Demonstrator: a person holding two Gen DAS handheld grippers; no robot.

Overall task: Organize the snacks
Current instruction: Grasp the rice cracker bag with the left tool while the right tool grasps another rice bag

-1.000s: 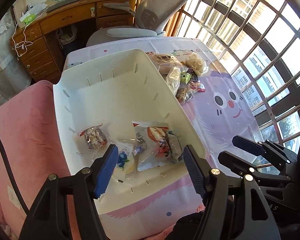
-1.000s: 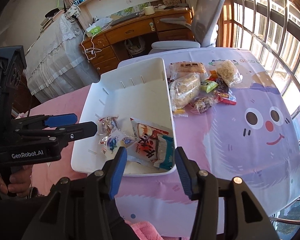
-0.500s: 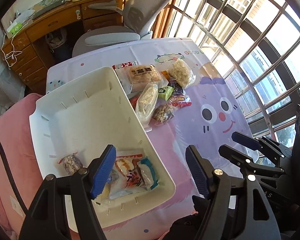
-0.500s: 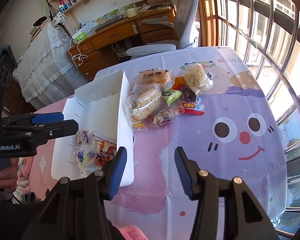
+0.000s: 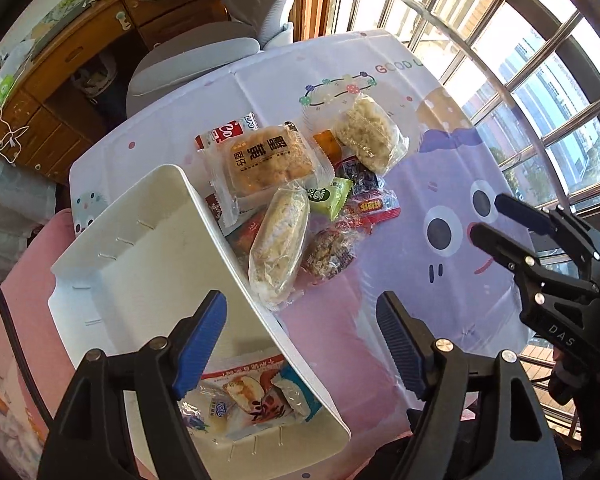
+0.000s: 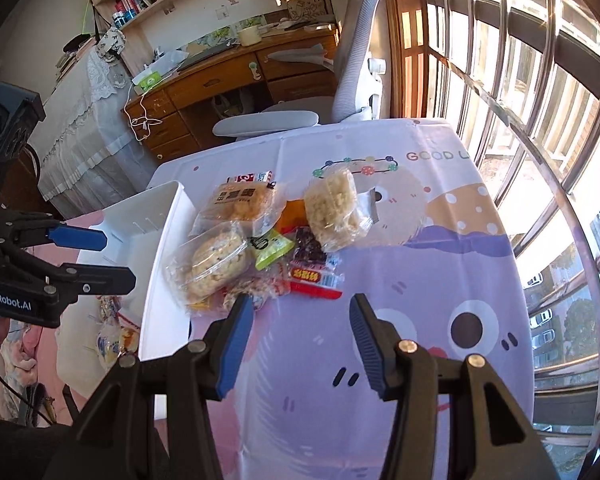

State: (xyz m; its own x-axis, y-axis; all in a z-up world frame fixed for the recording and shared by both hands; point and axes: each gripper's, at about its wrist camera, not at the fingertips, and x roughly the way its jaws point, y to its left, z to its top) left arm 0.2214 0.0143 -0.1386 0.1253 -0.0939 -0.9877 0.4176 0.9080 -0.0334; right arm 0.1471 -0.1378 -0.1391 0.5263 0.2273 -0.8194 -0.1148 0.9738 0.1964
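Note:
A white bin [image 5: 148,264] stands on the table's left and holds a few snack packets [image 5: 256,396]; its rim also shows in the right wrist view [image 6: 156,280]. A pile of wrapped snacks lies right of the bin: a bread pack [image 5: 268,160], a long pale pastry [image 5: 280,244], a rice crisp block [image 5: 368,136], a green packet [image 5: 328,196] and a red packet [image 6: 314,276]. My left gripper [image 5: 300,340] is open and empty above the bin's right wall. My right gripper [image 6: 300,332] is open and empty, just short of the pile.
The table wears a purple and pink cartoon cloth [image 6: 440,280]. A grey office chair [image 6: 340,80] and a wooden desk [image 6: 228,76] stand beyond the far edge. Barred windows [image 6: 540,80] run along the right.
Both grippers have swung right, from over the bin's snacks toward the pile on the cloth. Both stay open and empty.

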